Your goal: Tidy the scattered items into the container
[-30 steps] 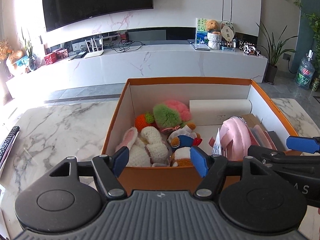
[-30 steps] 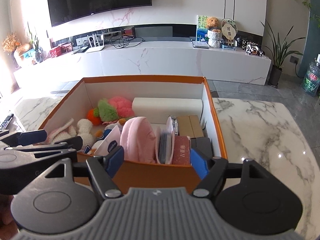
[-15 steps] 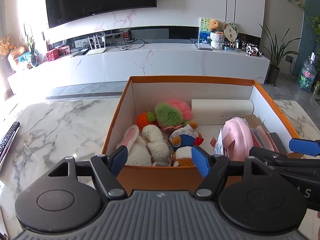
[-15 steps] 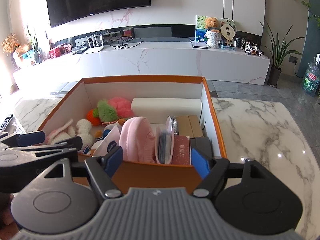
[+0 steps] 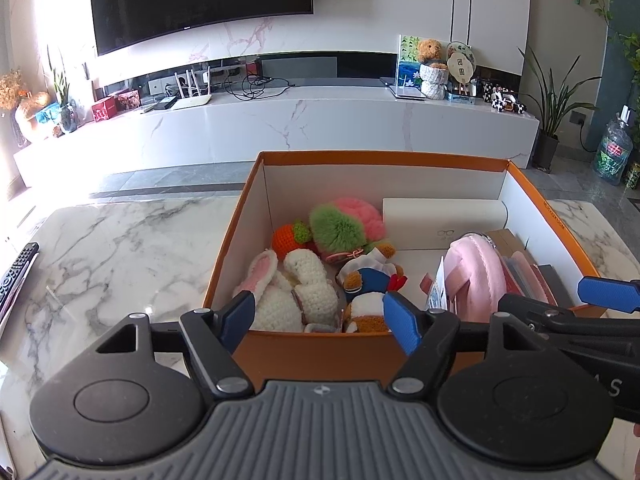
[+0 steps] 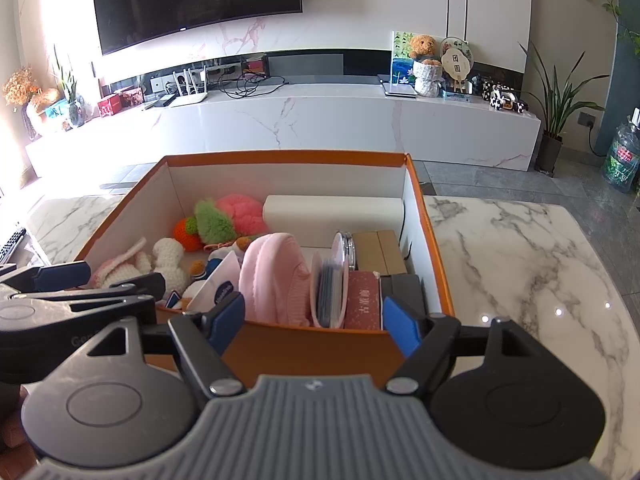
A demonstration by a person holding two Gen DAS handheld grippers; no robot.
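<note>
Both my left claw (image 5: 319, 316) and right claw (image 6: 316, 318) hang wide open, empty, at the orange box's (image 5: 308, 354) 6 o'clock wall; soft plush toys (image 5: 294, 292) inside look light, squeezable mid-body.

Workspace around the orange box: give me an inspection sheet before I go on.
Surface: marble table, bare beside the box.
Job's things: orange box holds knitted toys, a pink cloth item, a white case, a red book and brown boxes.
Clutter: remote at the table's left edge.
Grippers: left gripper and right gripper open, holding nothing, at the box's near wall.
Cables: black cords on the TV shelf only.
Surroundings: TV, potted plant, water bottle.
</note>
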